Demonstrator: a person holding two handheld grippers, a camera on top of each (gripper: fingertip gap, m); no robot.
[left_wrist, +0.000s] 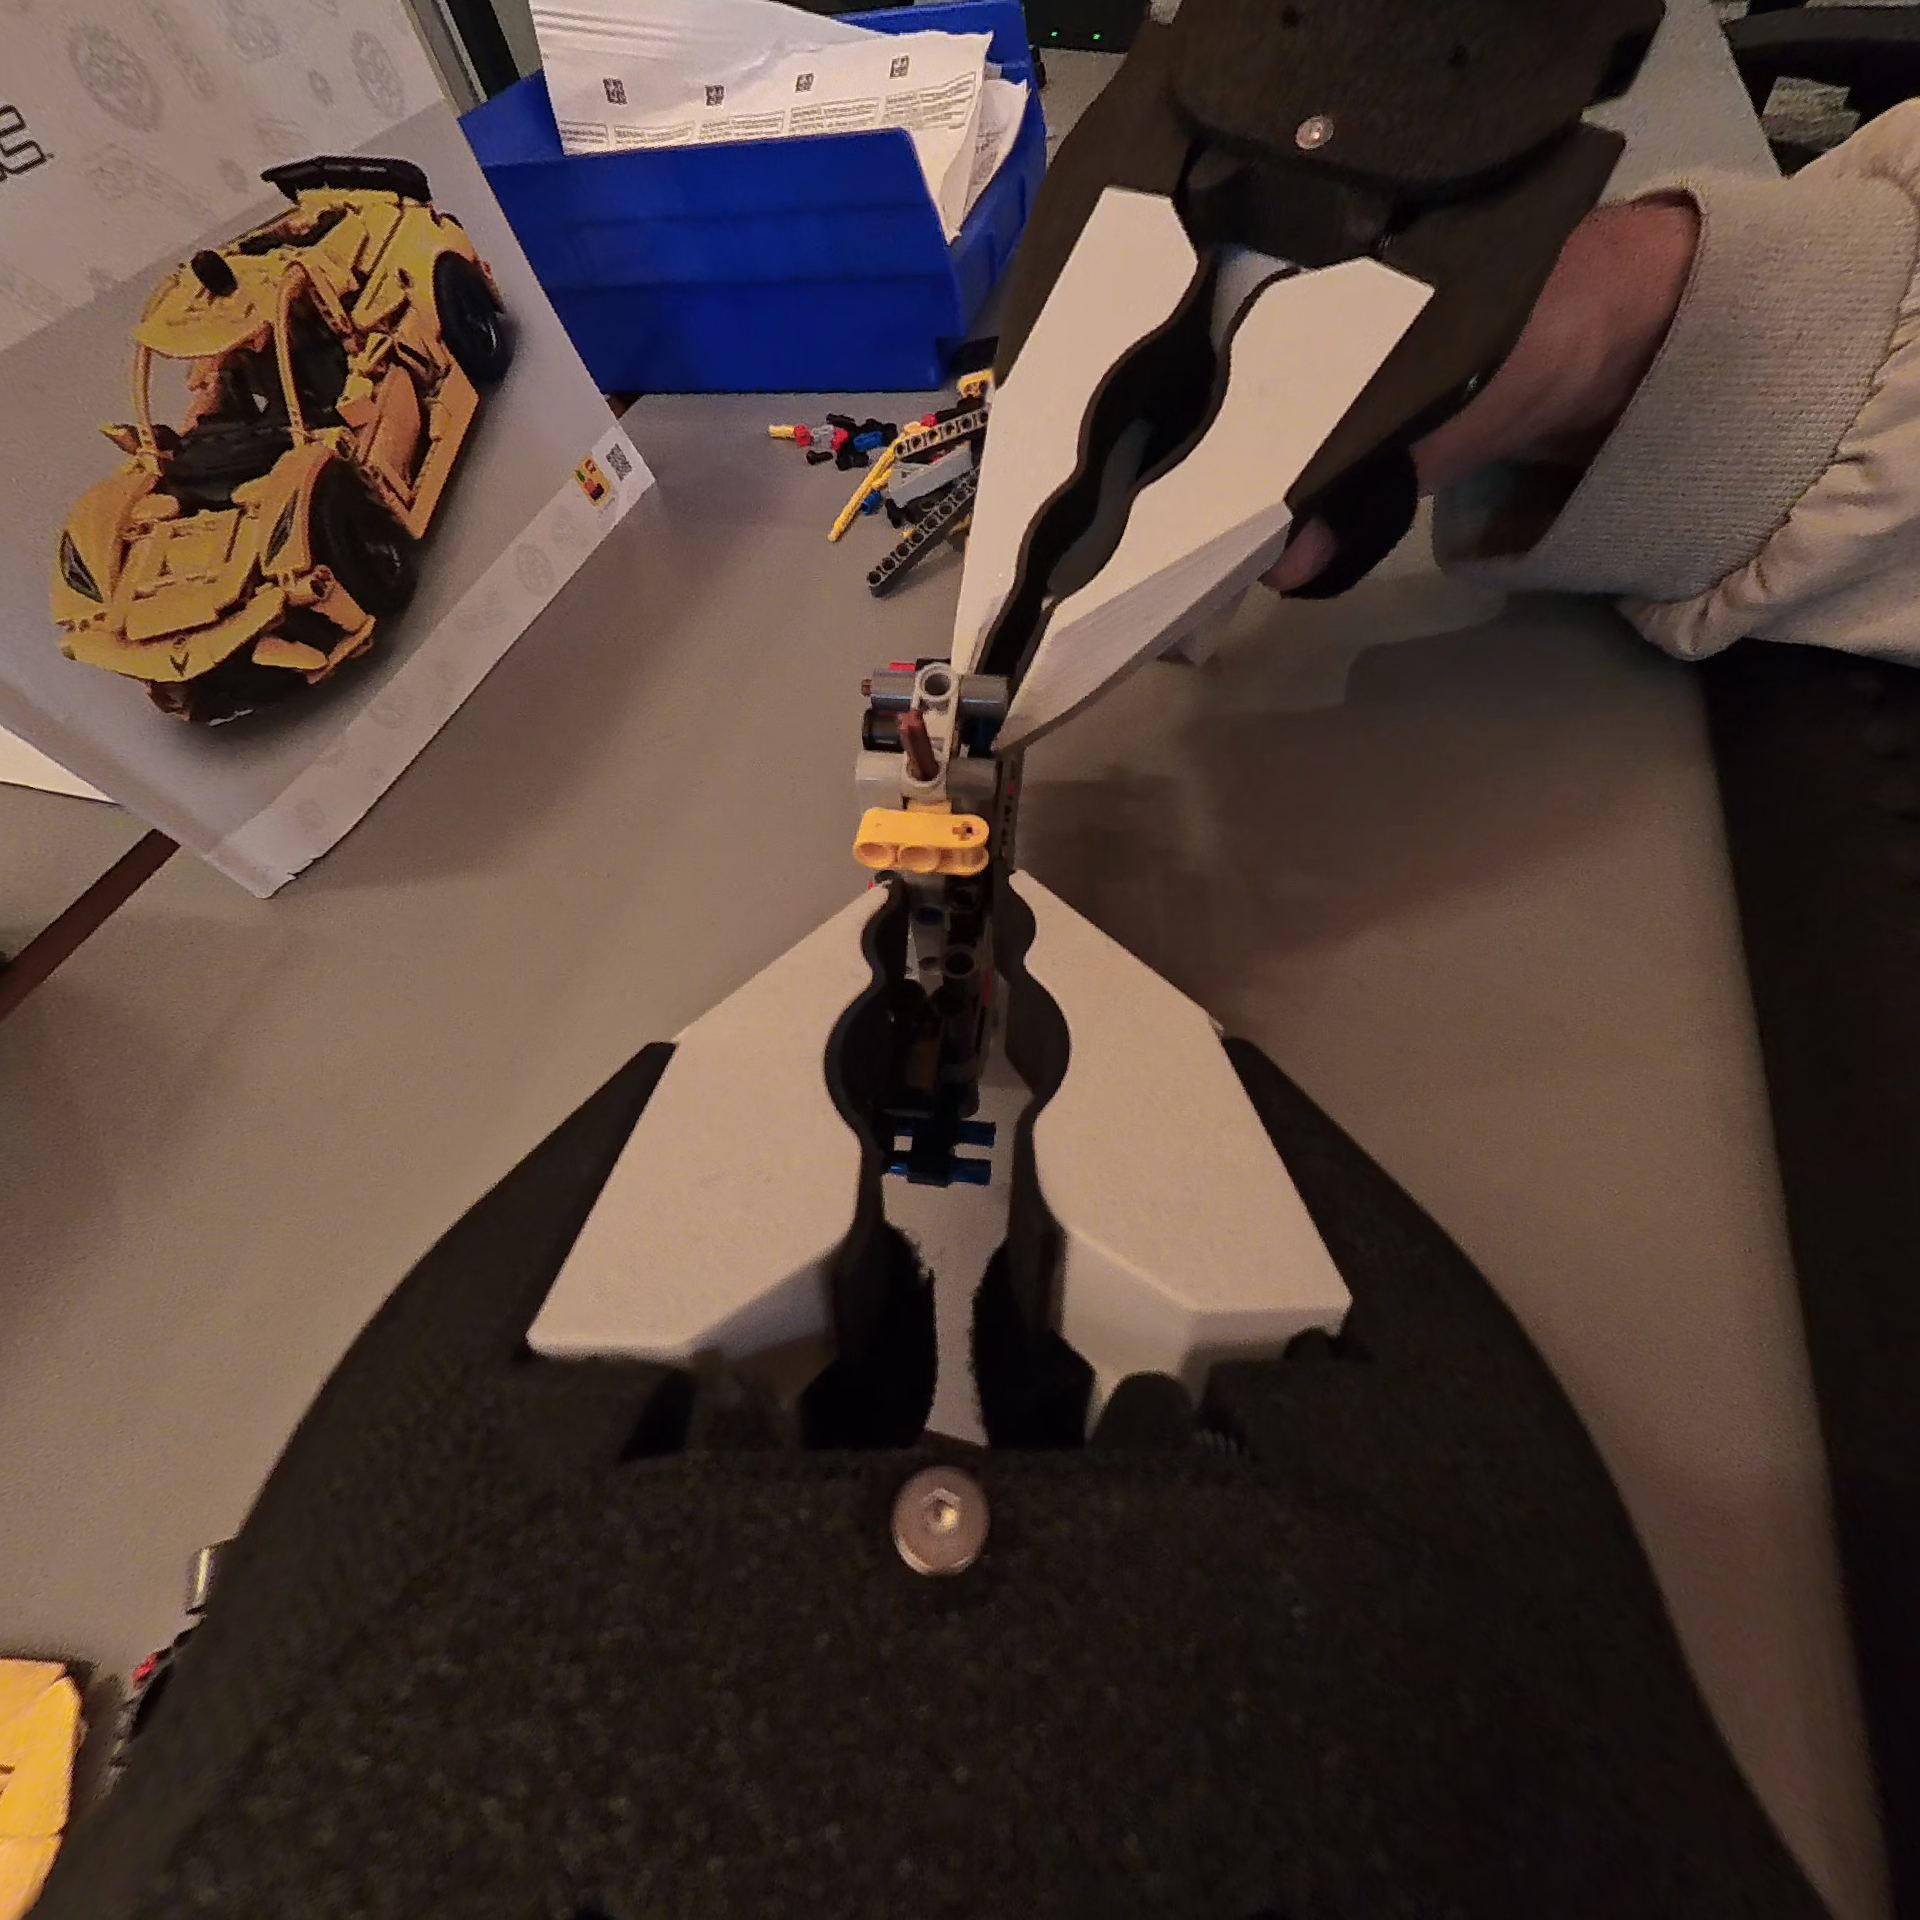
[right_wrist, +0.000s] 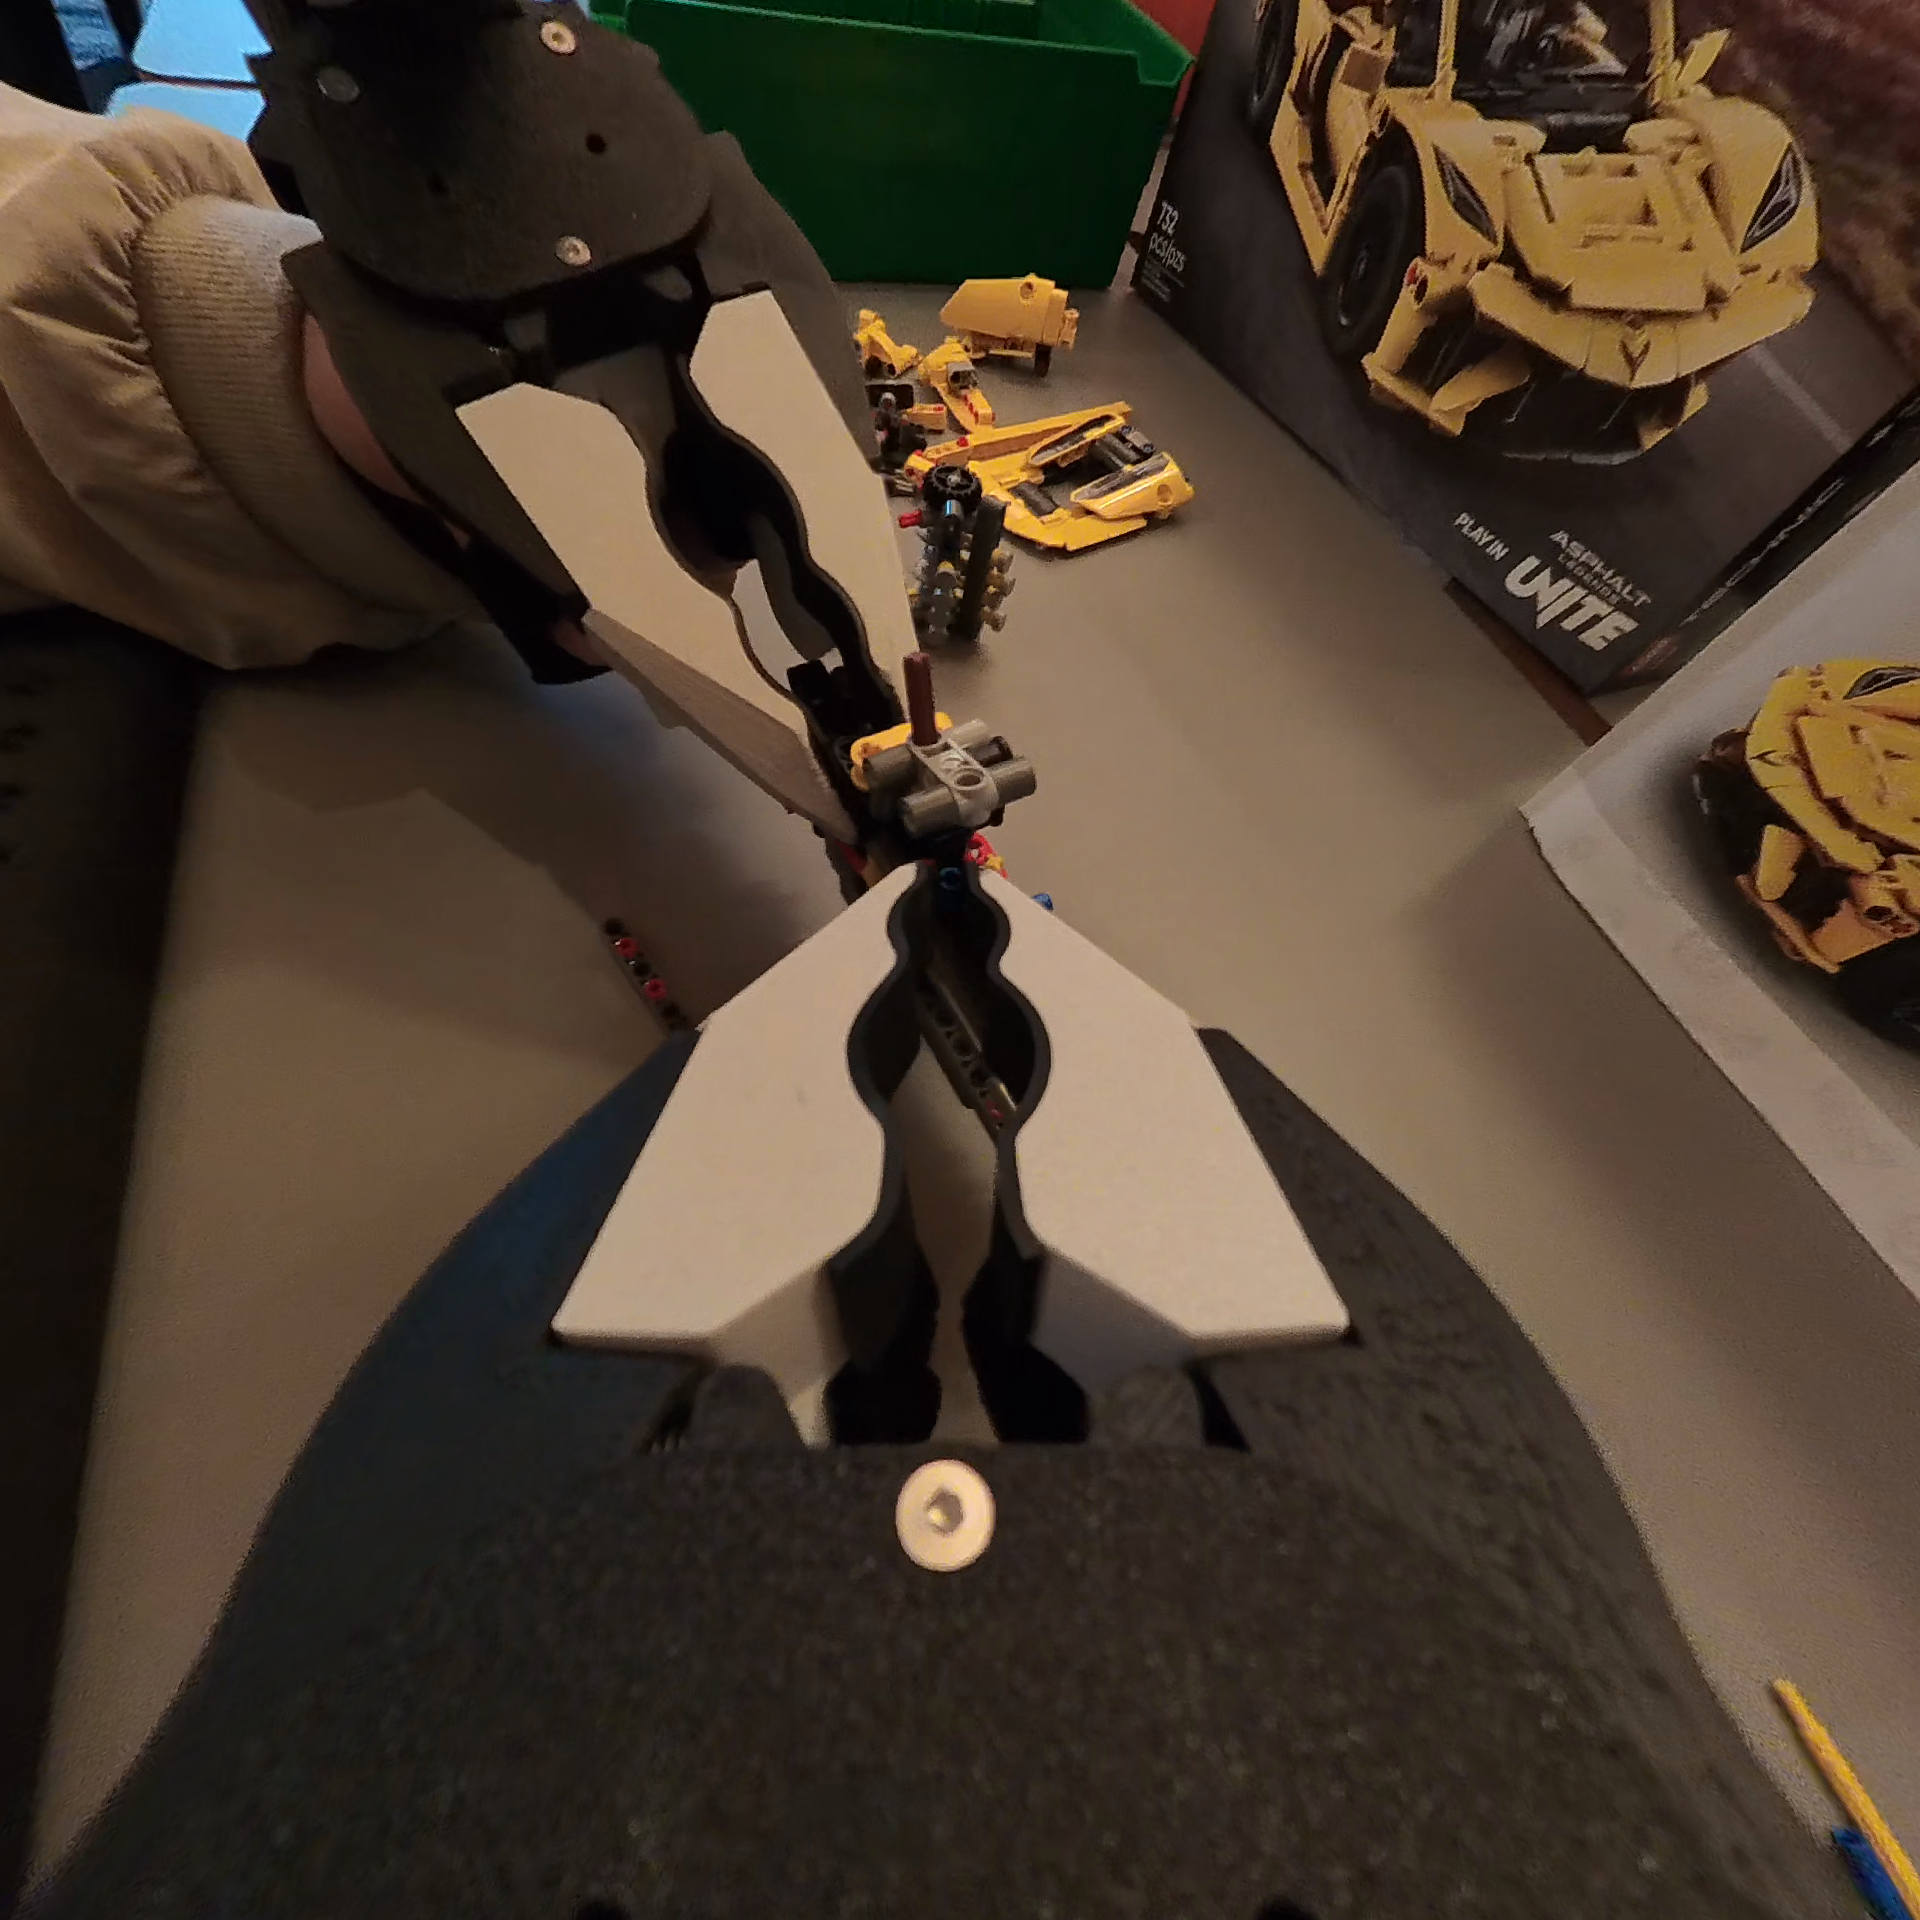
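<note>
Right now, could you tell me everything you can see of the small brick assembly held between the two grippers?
The brick assembly is a narrow plastic build of black holed beams with grey connectors, a yellow piece, a brown axle sticking up and blue pins at one end. It hangs above the grey table. The left gripper clamps one end; the right gripper clamps the other, both shut on it.

Grey counter (left_wrist: 416, 1039); blue bin (left_wrist: 748, 239); green bin (right_wrist: 904, 156); yellow connector (left_wrist: 920, 840); white-and-black left tongs (left_wrist: 940, 904); brown axle (right_wrist: 918, 694).
</note>
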